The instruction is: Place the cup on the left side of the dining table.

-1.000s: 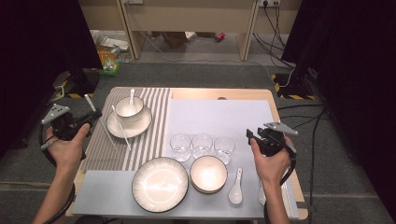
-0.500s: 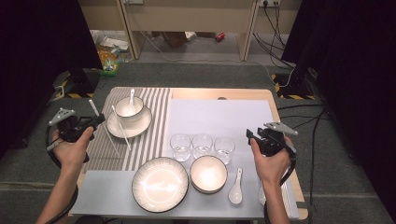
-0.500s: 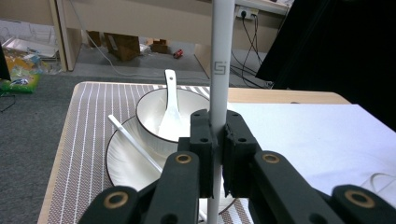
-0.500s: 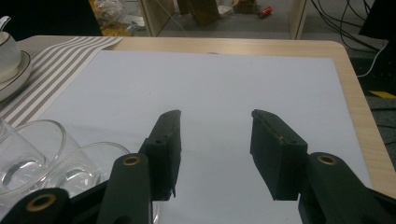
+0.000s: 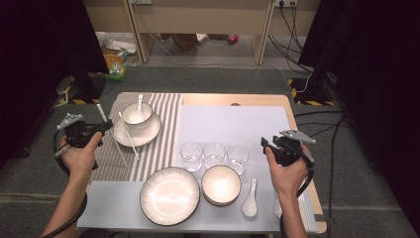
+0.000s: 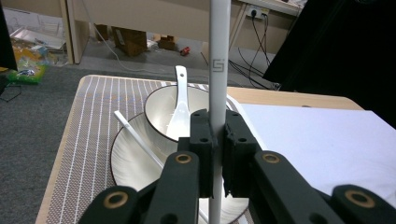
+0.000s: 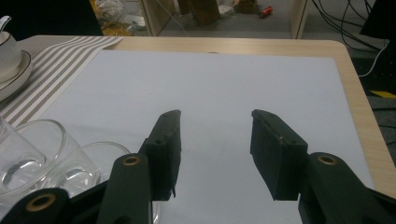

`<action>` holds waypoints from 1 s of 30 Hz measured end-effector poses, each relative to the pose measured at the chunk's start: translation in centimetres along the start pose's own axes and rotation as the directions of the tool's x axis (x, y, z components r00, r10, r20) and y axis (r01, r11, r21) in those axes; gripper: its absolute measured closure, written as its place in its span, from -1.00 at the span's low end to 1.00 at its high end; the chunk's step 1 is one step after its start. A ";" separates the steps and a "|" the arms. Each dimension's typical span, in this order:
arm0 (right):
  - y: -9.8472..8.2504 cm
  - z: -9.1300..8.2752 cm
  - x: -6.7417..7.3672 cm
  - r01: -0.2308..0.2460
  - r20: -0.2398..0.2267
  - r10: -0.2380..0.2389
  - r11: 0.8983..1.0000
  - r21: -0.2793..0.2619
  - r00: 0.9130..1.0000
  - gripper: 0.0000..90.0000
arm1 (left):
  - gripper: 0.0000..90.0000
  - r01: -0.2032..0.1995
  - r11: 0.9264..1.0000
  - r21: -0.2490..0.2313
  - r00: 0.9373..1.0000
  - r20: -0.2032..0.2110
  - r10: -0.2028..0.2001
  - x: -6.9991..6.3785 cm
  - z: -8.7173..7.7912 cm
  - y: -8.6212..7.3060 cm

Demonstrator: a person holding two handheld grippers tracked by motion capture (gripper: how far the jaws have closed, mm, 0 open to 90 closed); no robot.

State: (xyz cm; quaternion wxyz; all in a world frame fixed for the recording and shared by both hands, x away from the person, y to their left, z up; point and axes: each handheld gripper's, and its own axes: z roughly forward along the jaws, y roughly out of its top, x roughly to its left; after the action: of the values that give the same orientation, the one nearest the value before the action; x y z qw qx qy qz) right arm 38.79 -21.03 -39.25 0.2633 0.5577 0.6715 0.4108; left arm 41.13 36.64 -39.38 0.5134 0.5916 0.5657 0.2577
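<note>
My left gripper [image 5: 105,127] hovers at the left edge of the striped placemat [image 5: 161,144], shut on a white chopstick [image 5: 102,113]. In the left gripper view the jaws [image 6: 217,128] clamp that chopstick [image 6: 219,46] upright. A second white chopstick [image 5: 128,136] lies slanted across the saucer plate [image 5: 148,134] and the mat. On that plate stands a small bowl [image 5: 136,114] with a white spoon [image 6: 180,102] in it. My right gripper [image 5: 267,144] stays open and empty over the white mat [image 7: 215,84], to the right of three glasses [image 5: 214,154].
A large plate [image 5: 170,196], a bowl [image 5: 221,184] and a white spoon [image 5: 249,199] sit along the near edge. Two of the glasses [image 7: 42,154] show at the left of the right gripper view. The wooden table edge [image 5: 292,106] borders the mats.
My left hand with the chopstick has shifted right, toward the placemat, and sunk slightly. The right hand has kept still.
</note>
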 end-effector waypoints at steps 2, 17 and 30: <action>0.0 0.0 0.0 0.001 0.001 -0.001 1.000 -0.001 1.000 0.19 | 0.85 0.011 1.000 0.001 1.000 -0.006 -0.011 0.1 0.5 0.0; -0.1 0.1 -0.2 0.002 0.002 -0.002 1.000 0.002 1.000 0.19 | 0.82 0.080 0.996 0.042 0.992 -0.097 -0.076 1.5 5.0 0.0; -0.2 0.4 -0.1 0.007 -0.001 -0.007 1.000 0.012 1.000 0.19 | 0.84 0.135 0.984 0.119 0.980 -0.164 -0.114 3.0 7.4 -0.2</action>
State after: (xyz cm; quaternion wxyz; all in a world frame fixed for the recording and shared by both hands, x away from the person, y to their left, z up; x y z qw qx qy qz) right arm 39.03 -20.99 -39.59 0.2609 0.5566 0.6761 0.4061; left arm 48.31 37.02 -42.94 0.4433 0.5648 0.6557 0.2335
